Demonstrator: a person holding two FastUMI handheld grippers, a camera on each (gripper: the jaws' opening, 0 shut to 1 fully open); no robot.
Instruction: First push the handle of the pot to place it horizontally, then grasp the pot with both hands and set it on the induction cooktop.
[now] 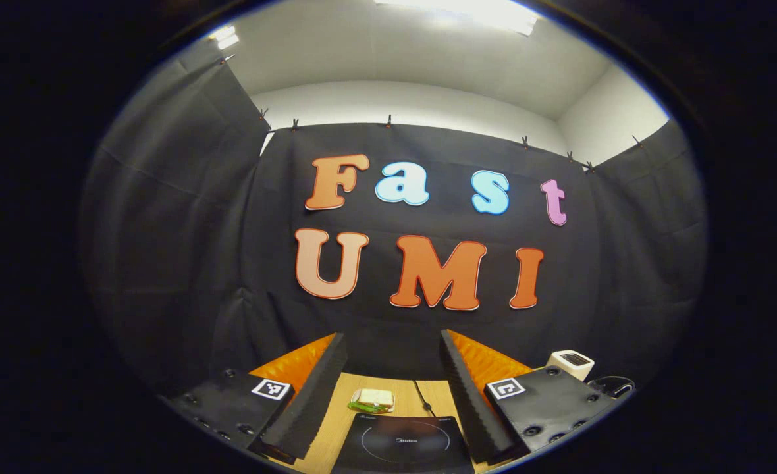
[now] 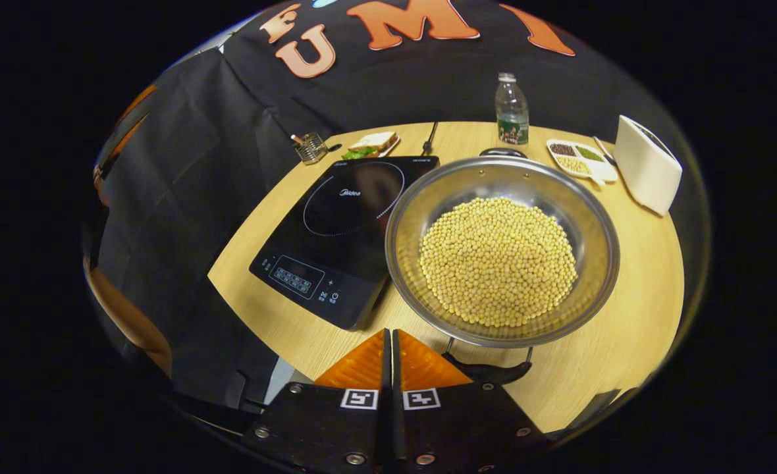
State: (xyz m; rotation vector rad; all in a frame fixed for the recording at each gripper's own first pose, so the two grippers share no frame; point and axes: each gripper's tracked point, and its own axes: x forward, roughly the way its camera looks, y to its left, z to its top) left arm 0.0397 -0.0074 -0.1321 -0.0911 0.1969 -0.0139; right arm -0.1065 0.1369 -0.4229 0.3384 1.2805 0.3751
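Note:
A steel pot (image 2: pixel 502 253) full of yellow beans sits on the round wooden table, right beside the black induction cooktop (image 2: pixel 346 227). One black pot handle (image 2: pixel 490 372) faces me at the near rim, another (image 2: pixel 502 153) sits at the far rim. My right gripper (image 2: pixel 388 334) is shut with nothing between its fingers, its tips just left of the near handle and apart from it. In the left gripper view my left gripper (image 1: pixel 394 355) stands open, raised above the cooktop (image 1: pixel 401 444), holding nothing.
A sandwich on a plate (image 2: pixel 370 144), a small metal holder (image 2: pixel 309 147), a water bottle (image 2: pixel 511 109), a divided dish of grains (image 2: pixel 579 159) and a white appliance (image 2: pixel 646 164) line the table's far side. A cable (image 2: pixel 430 136) runs behind the cooktop.

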